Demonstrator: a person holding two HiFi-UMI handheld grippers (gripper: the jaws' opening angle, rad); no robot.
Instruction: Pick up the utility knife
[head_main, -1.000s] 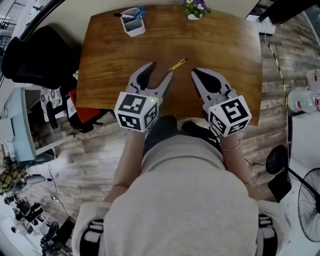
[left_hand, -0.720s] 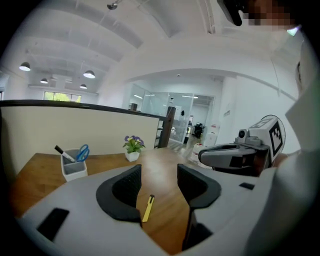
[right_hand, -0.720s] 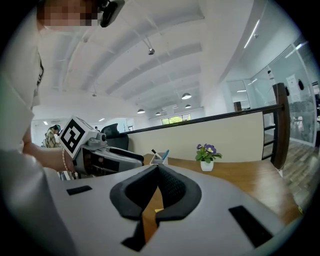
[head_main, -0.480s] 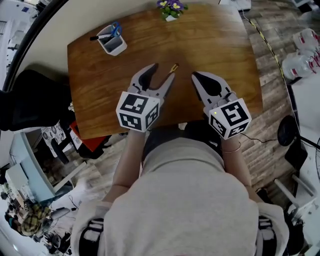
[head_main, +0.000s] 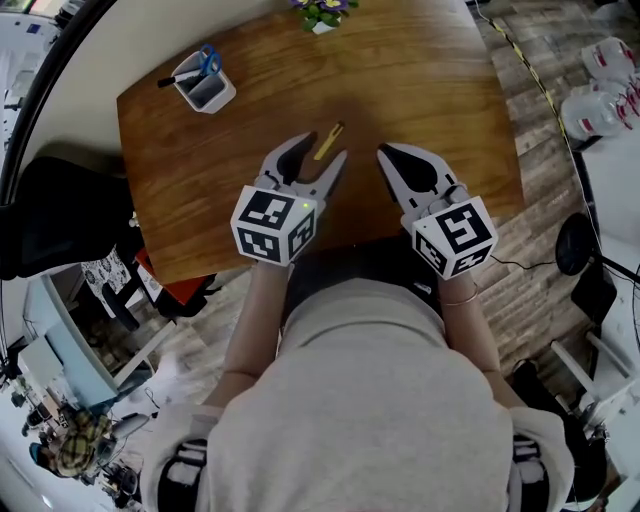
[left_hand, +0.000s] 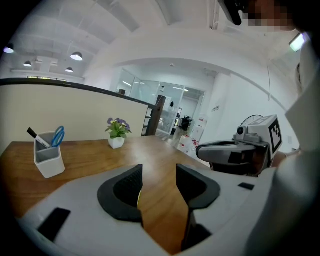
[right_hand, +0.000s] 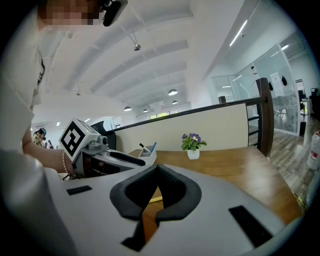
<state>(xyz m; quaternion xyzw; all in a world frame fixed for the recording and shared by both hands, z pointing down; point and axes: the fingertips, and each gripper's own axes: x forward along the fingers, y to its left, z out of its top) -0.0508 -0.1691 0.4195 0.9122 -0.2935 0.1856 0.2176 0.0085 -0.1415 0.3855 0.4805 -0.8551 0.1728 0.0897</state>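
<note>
Showing whole overhead, utility knife (head_main: 328, 141) peeks behind jaws.

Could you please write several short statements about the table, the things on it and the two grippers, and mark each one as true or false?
1. The yellow utility knife lies on the brown wooden table. True.
2. The left gripper is shut on the knife. False: its jaws stand apart, though they have just been closing a little. The knife shows in the gap between them, not gripped.
3. The white pen holder contains blue-handled scissors. True.
4. The small potted plant with purple flowers stands inside the pen holder. False: it stands apart from it, at the table's far edge.
5. The right gripper has its jaws wide apart. False: the tips are together and hold nothing.
</note>
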